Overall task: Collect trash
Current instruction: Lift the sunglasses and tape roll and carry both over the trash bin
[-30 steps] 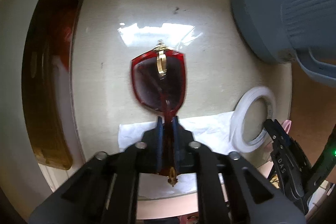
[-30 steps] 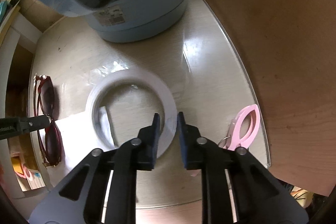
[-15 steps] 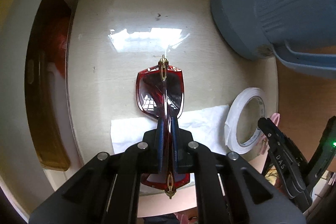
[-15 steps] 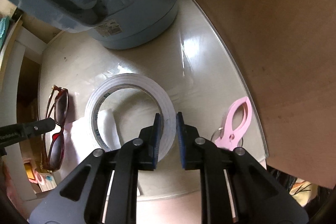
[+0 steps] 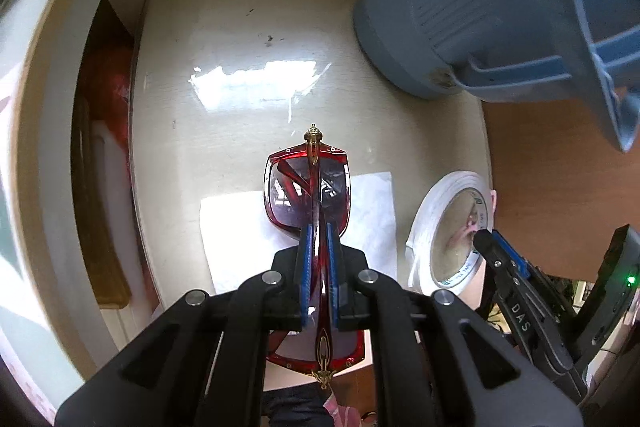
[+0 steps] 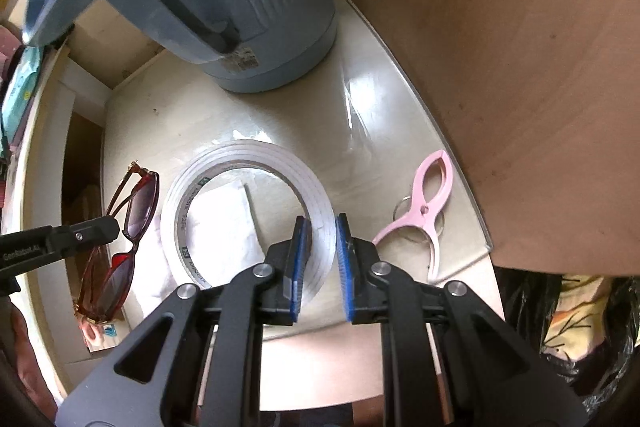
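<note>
The blue bin (image 5: 500, 7) is cut off by the frame's edge; its inside stays unseen.

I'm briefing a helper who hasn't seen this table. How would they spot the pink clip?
Start from the blue bin on the pale table. The pink clip lies flat at the table's edge, right of the tape roll. Nothing else there is pink, and it carries a metal ring.

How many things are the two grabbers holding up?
2. The left gripper pinches the red sunglasses at their middle. The right gripper clamps the rim of the white tape roll. The pink clip lies on the table, unheld.
</note>
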A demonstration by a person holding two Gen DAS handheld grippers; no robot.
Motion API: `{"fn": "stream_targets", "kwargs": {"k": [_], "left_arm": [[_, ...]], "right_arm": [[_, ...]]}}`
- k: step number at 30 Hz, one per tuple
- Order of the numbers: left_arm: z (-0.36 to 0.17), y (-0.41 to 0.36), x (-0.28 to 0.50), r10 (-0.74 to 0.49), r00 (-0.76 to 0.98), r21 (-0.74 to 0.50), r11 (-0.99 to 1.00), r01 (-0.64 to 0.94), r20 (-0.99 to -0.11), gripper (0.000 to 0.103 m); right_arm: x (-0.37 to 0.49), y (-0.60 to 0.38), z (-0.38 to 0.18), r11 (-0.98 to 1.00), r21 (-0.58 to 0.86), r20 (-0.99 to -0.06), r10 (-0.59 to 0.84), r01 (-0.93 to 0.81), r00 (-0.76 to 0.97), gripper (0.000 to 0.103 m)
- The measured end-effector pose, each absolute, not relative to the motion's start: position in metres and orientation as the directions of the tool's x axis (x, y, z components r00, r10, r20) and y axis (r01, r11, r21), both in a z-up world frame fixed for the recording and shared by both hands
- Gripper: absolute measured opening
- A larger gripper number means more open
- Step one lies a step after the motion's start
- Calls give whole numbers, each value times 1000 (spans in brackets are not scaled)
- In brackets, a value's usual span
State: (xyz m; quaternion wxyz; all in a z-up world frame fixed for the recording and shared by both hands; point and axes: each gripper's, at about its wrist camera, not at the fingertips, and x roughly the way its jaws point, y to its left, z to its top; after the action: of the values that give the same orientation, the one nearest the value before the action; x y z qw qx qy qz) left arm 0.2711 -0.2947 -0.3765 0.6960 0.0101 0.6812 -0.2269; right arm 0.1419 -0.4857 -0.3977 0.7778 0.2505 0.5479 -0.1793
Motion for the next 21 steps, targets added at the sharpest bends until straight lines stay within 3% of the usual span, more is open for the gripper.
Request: {"fn": "stream_targets", "kwargs": {"k": [21], "left_arm": [[-309, -269, 200, -366, 6, -327, 840, 433, -931, 7]], "right_arm": [[63, -420, -323, 806, 198, -912, -56, 557, 406, 15]]}}
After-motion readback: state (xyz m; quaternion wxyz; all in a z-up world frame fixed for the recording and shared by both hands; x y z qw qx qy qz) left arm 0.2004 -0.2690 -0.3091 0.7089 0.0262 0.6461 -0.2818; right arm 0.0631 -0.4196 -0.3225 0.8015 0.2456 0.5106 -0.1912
